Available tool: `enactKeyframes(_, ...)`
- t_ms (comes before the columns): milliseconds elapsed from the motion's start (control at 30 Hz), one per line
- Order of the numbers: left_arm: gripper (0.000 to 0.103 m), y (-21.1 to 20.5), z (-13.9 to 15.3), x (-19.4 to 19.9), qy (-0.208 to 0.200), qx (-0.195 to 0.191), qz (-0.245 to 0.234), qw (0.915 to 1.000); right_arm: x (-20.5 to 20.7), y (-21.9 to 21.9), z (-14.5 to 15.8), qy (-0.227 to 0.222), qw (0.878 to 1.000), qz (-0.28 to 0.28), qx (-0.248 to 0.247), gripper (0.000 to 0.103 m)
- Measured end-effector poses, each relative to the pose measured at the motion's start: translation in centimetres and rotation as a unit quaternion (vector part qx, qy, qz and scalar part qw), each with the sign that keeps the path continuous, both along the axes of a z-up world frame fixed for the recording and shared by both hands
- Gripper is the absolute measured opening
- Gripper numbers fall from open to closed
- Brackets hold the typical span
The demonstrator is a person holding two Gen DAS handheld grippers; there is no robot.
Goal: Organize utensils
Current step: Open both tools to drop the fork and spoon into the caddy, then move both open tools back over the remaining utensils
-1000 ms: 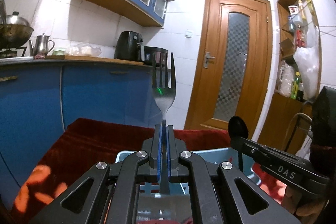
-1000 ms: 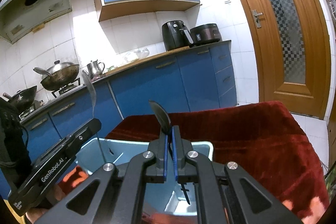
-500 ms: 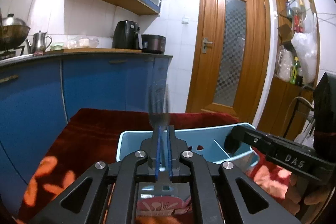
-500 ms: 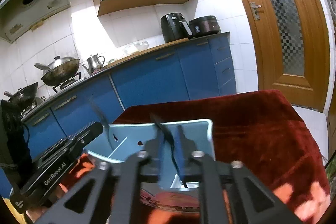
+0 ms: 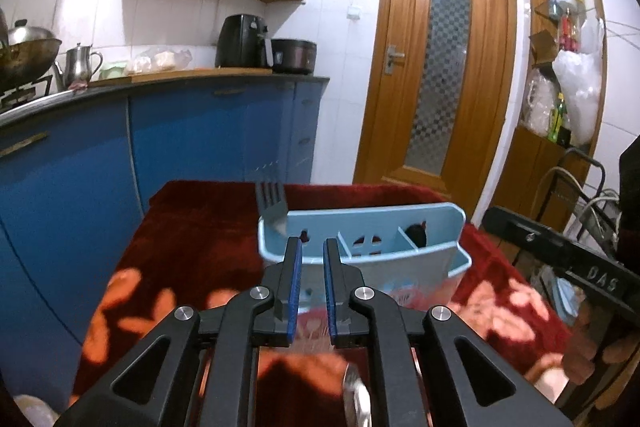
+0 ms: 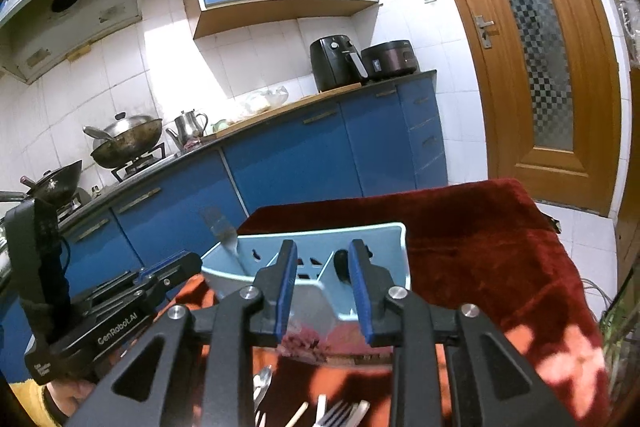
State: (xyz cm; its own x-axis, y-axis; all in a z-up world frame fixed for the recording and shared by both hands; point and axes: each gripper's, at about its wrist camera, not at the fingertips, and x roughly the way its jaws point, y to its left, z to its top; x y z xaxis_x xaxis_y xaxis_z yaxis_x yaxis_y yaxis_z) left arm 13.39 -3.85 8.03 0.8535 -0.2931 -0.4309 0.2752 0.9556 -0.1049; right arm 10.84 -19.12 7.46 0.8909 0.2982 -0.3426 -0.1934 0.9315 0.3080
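- Currently, the left gripper [image 5: 311, 247] is being opened, its blue-padded jaws parted with nothing between them, at lower centre of the left wrist view
- A fork [image 5: 272, 202] is being held upright, tines up, by the left end compartment of the light blue utensil caddy [image 5: 424, 267], just above the jaws in the frame
- A dark spoon [image 5: 416, 235] is being kept in the right end compartment
- The right gripper [image 6: 322, 251] is being seen spread and empty at lower centre of the right wrist view, before the caddy
- Loose cutlery [image 6: 340, 413] is being left on the red cloth [image 6: 500, 247] at the bottom edge
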Motion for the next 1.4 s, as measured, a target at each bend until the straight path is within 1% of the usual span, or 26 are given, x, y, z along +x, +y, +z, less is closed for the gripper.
enactKeyframes(200,0.011,1.1,0.1,-1.7,0.041,0.019,0.006,0.9990,-2.4,0.3,0.2,0.027,1.000,0.001,-0.009,0.029)
enactKeyframes(300,0.011,1.6,-0.1,-2.7,0.058,0.035,0.010,0.9976,-3.5,0.4,0.0,0.046,0.999,0.000,-0.014,0.029)
enactKeyframes(400,0.011,2.0,-0.6,-3.1,0.090,0.042,0.005,0.9950,-4.4,0.5,-0.5,0.069,0.997,-0.001,-0.020,0.029)
enactKeyframes(500,0.011,2.4,-1.5,-3.4,0.134,0.045,-0.003,0.9900,-5.1,0.5,-1.0,0.093,0.995,0.000,-0.026,0.029)
enactKeyframes(667,0.011,2.9,-3.3,-3.7,0.188,0.050,-0.010,0.9809,-5.7,0.5,-2.3,0.141,0.989,0.005,-0.030,0.029)
enactKeyframes(767,0.011,3.0,-4.5,-3.8,0.221,0.055,-0.016,0.9736,-5.7,0.5,-3.5,0.180,0.983,0.010,-0.031,0.029)
enactKeyframes(933,0.011,2.6,-5.9,-3.8,0.259,0.069,-0.025,0.9630,-5.6,0.3,-5.3,0.233,0.972,0.021,-0.030,0.029)
enactKeyframes(1000,0.011,2.5,-6.7,-3.7,0.276,0.069,-0.030,0.9582,-5.6,0.4,-6.1,0.254,0.966,0.028,-0.029,0.029)
enactKeyframes(1167,0.011,2.3,-8.2,-3.3,0.313,0.061,-0.030,0.9473,-5.8,0.9,-7.1,0.287,0.956,0.044,-0.035,0.029)
enactKeyframes(1300,0.011,2.0,-8.4,-3.1,0.316,0.067,-0.031,0.9461,-5.9,1.3,-7.2,0.294,0.953,0.051,-0.044,0.029)
enactKeyframes(1400,0.011,1.9,-8.4,-3.0,0.325,0.063,-0.034,0.9431,-5.9,1.6,-7.2,0.297,0.952,0.054,-0.047,0.029)
